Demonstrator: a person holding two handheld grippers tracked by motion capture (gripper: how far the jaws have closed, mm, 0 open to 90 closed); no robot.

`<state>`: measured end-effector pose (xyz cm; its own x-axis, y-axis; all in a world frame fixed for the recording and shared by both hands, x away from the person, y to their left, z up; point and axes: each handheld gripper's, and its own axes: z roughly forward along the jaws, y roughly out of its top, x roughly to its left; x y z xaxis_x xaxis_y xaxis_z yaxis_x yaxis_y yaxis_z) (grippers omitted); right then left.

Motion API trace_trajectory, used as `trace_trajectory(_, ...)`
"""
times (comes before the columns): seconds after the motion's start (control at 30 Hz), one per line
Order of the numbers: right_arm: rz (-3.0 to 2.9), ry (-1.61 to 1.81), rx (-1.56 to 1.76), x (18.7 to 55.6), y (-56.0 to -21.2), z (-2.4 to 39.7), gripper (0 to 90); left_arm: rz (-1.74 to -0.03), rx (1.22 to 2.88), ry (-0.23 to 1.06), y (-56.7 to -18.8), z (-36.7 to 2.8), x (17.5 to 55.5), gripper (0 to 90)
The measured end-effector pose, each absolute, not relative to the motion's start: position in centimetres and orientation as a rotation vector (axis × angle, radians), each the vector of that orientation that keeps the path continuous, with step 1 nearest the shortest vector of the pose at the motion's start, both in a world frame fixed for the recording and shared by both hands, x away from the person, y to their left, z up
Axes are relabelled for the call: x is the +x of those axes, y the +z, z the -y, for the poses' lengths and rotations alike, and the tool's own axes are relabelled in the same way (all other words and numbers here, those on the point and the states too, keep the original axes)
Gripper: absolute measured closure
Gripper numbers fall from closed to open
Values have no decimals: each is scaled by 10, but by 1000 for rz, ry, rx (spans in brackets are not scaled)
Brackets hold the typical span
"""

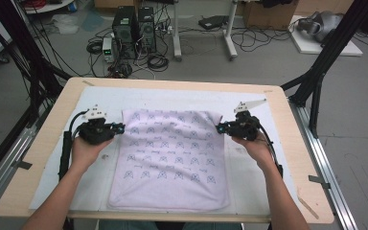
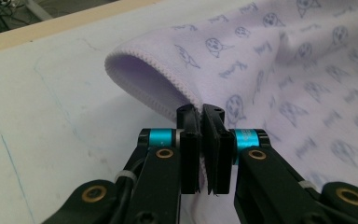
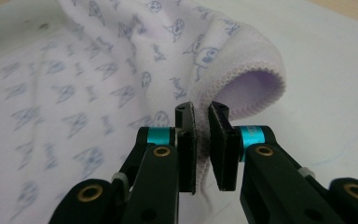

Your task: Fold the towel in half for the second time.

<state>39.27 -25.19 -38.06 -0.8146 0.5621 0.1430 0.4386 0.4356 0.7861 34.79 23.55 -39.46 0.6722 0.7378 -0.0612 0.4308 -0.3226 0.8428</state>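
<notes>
A pale lilac towel [image 1: 170, 158] printed with small blue figures lies spread on the white mat in the high view. My left gripper [image 1: 120, 128] is shut on the towel's left edge near its far corner. In the left gripper view the jaws pinch the hemmed edge [image 2: 204, 122], and the towel [image 2: 270, 70] corner curls up beyond them. My right gripper [image 1: 219, 127] is shut on the right edge near the far corner. The right gripper view shows the towel [image 3: 121, 74] edge clamped between the pads at the gripper [image 3: 201, 122], with the corner folded over.
The white mat [image 1: 254, 172] covers a wooden table [image 1: 43, 158]. Black frame posts stand at both sides. Beyond the far edge the floor holds computer towers [image 1: 134, 31], cables and table legs. The person's forearms come in from the bottom.
</notes>
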Motion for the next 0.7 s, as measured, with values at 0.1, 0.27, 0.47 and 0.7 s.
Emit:
trace_trajectory(0.1,-2588,1304,875,371,-391,254,823,-911,1968,398,-409,-243,327,849)
trace_trajectory(0.27,-2704,1224,906,346,-419,263,766,-901,2031,326,-430,-246,307,827)
trace_trajectory(0.47,-2645,1202,941,346,-410,275,449,-933,2002,317,-419,-253,311,469)
trace_trajectory(0.7,-2591,1215,983,378,-393,265,349,-976,2007,318,-401,-244,348,340)
